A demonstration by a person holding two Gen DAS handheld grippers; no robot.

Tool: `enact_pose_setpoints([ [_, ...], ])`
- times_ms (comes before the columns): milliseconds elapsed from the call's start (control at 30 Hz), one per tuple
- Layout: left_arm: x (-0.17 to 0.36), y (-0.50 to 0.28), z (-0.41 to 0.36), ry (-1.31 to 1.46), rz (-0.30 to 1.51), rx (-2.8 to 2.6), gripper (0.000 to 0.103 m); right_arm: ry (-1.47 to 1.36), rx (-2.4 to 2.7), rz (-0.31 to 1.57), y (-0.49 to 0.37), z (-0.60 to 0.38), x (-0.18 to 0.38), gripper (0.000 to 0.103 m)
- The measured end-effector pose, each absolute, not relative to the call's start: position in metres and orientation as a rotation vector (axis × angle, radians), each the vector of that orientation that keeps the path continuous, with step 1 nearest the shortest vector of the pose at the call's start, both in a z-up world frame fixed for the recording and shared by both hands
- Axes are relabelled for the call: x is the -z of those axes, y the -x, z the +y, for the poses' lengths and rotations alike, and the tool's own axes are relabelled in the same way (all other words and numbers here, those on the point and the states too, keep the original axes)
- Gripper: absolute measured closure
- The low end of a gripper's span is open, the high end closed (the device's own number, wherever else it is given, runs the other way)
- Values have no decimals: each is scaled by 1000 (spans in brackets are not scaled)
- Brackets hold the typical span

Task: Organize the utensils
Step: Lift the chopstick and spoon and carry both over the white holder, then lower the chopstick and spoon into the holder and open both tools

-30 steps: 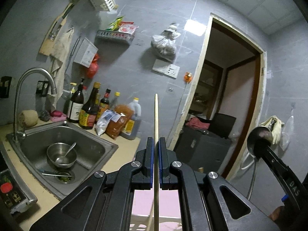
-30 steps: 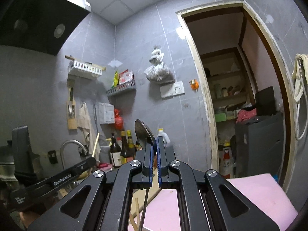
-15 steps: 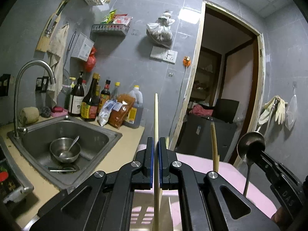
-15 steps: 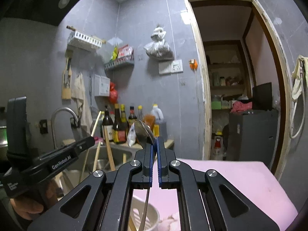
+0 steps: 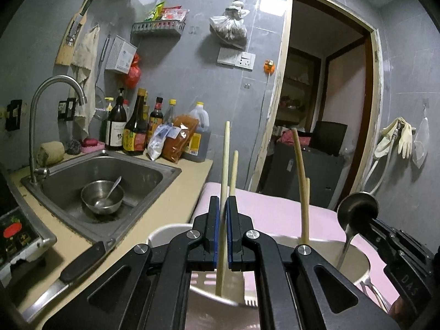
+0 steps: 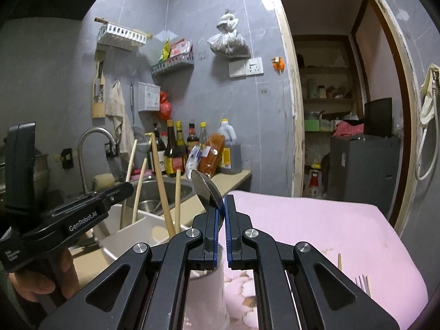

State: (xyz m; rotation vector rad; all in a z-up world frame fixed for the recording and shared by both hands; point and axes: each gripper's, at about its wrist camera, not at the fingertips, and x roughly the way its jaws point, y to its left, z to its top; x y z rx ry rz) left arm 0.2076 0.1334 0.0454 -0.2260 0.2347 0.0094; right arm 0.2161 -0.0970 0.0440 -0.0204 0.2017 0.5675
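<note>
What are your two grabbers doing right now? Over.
Left gripper shut on chopstick, over white holder. Right gripper shut on spoon, above the holder too. Three chopsticks already standing inside; nothing blocking.

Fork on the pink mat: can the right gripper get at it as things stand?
Probably not yet. The right gripper is shut on the spoon, above the holder. The fork lies in the open on the mat with nothing over it, so the way looks free once the spoon is dropped.
</note>
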Motion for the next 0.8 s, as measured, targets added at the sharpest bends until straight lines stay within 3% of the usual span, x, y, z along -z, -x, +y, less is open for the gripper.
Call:
enact_pose_setpoints([
  [267,-46,-199,129,251,272,30,99,8,-584,251,-213,-103,-41,98],
  [367,-48,-195,128,271,274,47,92,6,-596,263,-210,-105,-40,95],
  [433,-52,-191,127,280,267,55,84,5,-602,271,-209,-106,-40,90],
  [600,-62,-186,122,278,247,71,82,-1,-613,297,-209,-110,-41,82],
  [733,-68,-182,120,284,235,82,73,-15,-634,336,-209,-115,-42,63],
  [800,-70,-181,120,285,232,85,73,-15,-634,338,-207,-119,-44,60],
])
